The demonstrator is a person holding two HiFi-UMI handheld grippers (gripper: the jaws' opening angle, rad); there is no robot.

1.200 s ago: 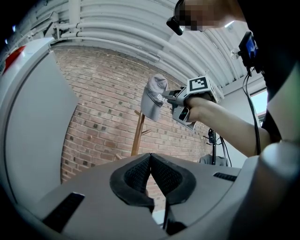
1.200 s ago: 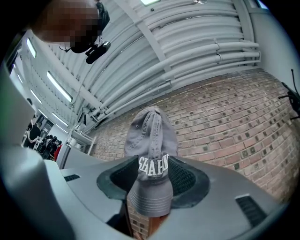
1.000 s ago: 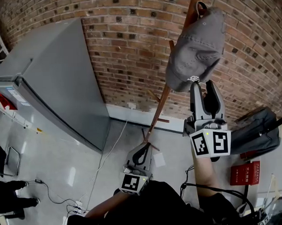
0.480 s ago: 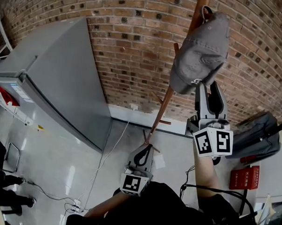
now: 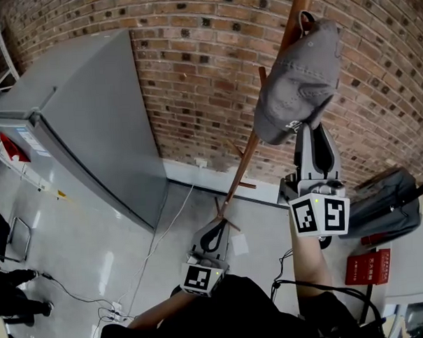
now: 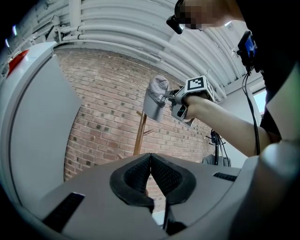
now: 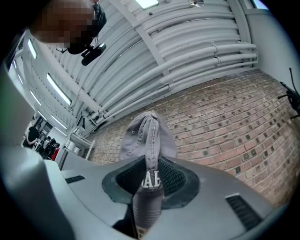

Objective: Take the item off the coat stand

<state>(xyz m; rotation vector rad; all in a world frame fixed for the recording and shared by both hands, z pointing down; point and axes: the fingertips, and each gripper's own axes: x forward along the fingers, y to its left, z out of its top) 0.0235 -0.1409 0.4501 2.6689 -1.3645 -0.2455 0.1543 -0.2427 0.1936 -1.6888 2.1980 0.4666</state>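
Subject item: a grey cap (image 5: 298, 77) hangs high on the wooden coat stand (image 5: 243, 163), at the far right of the scene, against the brick wall (image 5: 193, 74). Its rear strap loops over an upper peg and its brim points down toward the person.

Right gripper (image 5: 311, 134): raised, tilted upward, directly under the cap. Its jaws have just been closing, with the brim of the cap between them. The right gripper view shows both pads pressed against the folded brim from either side, white lettering on the cap visible at the pinch. The cap is gripped but remains hooked on the stand.

Left gripper (image 5: 215, 226): held low and level, to the left of the right one and nearer the person, close to the lower part of the stand's pole. The left gripper view shows its pads meeting along a line, with nothing between them. The pole stands beyond the tips, apart from them.

Surroundings: a tall grey cabinet (image 5: 76, 122) stands at the left against the same wall. A white cable (image 5: 165, 226) trails across the pale floor (image 5: 74, 234). A grey bag (image 5: 381, 199) and a red box (image 5: 366, 259) lie at the near right.
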